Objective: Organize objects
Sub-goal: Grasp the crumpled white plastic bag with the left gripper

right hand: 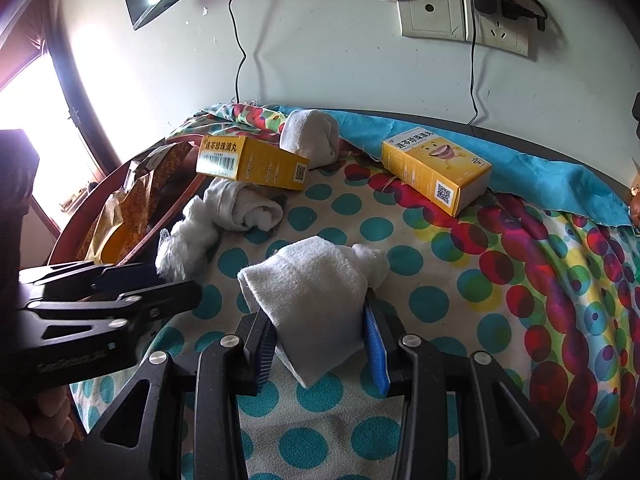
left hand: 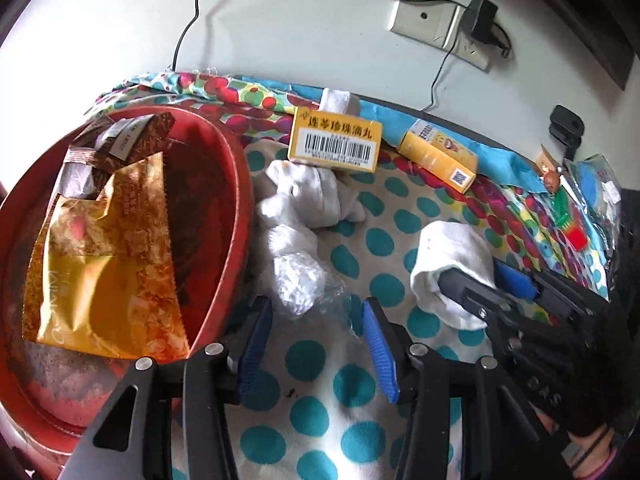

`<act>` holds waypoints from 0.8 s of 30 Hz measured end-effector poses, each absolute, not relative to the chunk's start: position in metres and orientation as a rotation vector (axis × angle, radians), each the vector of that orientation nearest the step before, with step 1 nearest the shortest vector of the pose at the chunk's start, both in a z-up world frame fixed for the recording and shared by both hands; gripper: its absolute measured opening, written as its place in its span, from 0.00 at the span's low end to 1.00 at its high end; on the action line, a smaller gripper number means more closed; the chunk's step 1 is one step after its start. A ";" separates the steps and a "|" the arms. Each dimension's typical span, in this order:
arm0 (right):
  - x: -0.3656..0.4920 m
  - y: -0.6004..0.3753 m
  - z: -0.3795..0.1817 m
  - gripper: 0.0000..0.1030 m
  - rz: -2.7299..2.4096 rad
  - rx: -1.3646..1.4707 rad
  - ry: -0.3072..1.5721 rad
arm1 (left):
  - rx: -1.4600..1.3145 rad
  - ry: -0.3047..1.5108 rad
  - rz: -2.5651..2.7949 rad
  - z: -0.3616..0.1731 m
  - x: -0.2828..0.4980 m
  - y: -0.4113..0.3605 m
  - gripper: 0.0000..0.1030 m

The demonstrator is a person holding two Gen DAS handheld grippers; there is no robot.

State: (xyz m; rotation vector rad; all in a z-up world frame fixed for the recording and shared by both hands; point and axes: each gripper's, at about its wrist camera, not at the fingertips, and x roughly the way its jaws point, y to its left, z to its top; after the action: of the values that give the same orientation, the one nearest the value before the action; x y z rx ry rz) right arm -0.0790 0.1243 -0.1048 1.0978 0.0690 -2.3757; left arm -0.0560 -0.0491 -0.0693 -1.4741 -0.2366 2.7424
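Red bowl (left hand: 236, 184) fills left side of the left wrist view; in the right wrist view it's at mid left, edge-on. Inside: gold snack packet (left hand: 108, 264) lying flat w/ a zigzag edge, and a brown wrapped bar (left hand: 140, 140) tucked behind it at the bowl's upper end. Bowl floor in the lower left of frame looks worn and pale.

Left gripper (left hand: 316, 344) at lower centre of its view, jaws apart w/ nothing between them, just spotted cloth (left hand: 384, 208) below. Clear-wrapped white bundle (left hand: 296, 280) sits just past the tips, right beside the bowl's wall, not in it.

Right gripper (right hand: 320, 344) at lower centre of its view, jaws partly closed and clamped on a white sock (right hand: 316, 292), pads pressing both sides.

Two yellow boxes: one (left hand: 336, 140) upper centre resting on another rolled sock (left hand: 316, 196), other (left hand: 440, 160) further right on the cloth. Neither in the bowl. Third sock roll (right hand: 310, 136) near the wall, upper centre of the right wrist view
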 end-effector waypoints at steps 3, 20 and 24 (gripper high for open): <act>-0.078 0.124 -0.104 0.36 -2.377 1.097 0.073 | -1.452 -0.182 2.765 -0.070 -0.061 -0.044 0.47; -0.078 0.124 -0.105 0.36 -2.376 1.102 0.079 | -1.317 -0.166 2.793 -0.055 -0.057 -0.035 0.02; -0.078 0.124 -0.105 0.36 -2.380 1.102 0.084 | -1.294 -0.135 2.795 -0.048 -0.052 -0.029 0.02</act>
State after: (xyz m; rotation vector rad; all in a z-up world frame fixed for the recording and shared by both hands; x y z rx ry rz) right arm -0.0780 0.1241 -0.1051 1.1022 0.0836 -2.3795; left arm -0.0518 -0.0293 -0.0484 -1.2941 -0.1354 2.7950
